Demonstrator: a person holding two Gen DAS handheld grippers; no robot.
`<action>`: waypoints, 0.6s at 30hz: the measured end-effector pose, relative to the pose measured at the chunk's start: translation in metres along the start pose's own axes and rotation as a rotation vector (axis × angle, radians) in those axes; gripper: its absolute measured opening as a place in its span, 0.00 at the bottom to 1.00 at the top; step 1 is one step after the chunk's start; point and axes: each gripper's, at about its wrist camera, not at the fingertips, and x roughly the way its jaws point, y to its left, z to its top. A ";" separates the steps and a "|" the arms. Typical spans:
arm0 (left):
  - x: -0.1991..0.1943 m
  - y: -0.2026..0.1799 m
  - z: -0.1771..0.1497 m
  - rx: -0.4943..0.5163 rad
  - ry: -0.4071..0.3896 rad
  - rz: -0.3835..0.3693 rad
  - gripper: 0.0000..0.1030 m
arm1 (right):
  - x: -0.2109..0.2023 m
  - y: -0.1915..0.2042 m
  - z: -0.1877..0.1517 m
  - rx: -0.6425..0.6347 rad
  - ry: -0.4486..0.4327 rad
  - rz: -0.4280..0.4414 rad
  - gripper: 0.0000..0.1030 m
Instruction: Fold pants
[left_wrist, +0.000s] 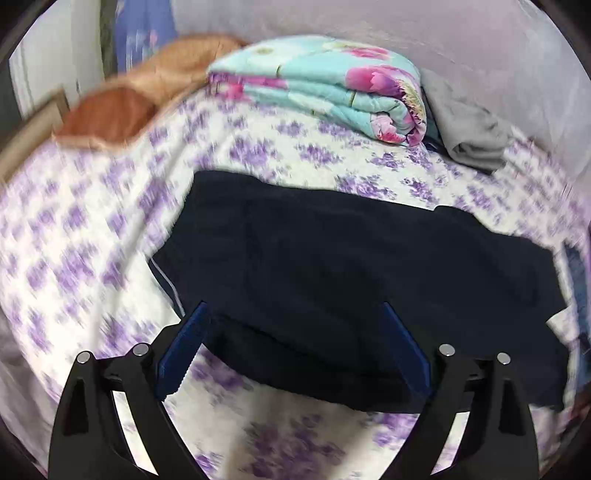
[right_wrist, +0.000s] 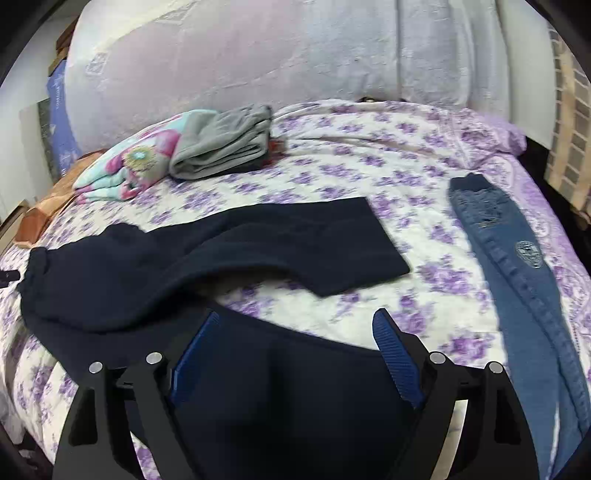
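Apparently folded navy pants (left_wrist: 332, 266), near edge blurred.

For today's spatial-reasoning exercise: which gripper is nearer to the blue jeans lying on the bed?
Right. The right gripper is open over the dark pants, the blue jeans just beside it. The left gripper shows them only at its far edge.

Floral bedsheet (right_wrist: 406, 177) carries navy pants (right_wrist: 221, 243), jeans (right_wrist: 517, 266), quilt (left_wrist: 325, 81).

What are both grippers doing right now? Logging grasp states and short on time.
Left gripper: open, jaws spread around the dark navy pants, not clamped.
Right gripper: open, jaws wide over the same pants.
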 end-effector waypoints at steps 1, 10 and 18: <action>0.007 0.006 0.001 -0.038 0.033 -0.026 0.83 | 0.000 0.004 -0.001 -0.014 0.002 0.005 0.83; 0.048 0.031 0.005 -0.179 0.157 -0.114 0.53 | -0.016 -0.012 -0.007 0.038 -0.018 0.000 0.84; 0.050 0.019 0.019 -0.141 0.088 -0.082 0.19 | -0.001 -0.008 0.013 -0.050 -0.023 0.017 0.84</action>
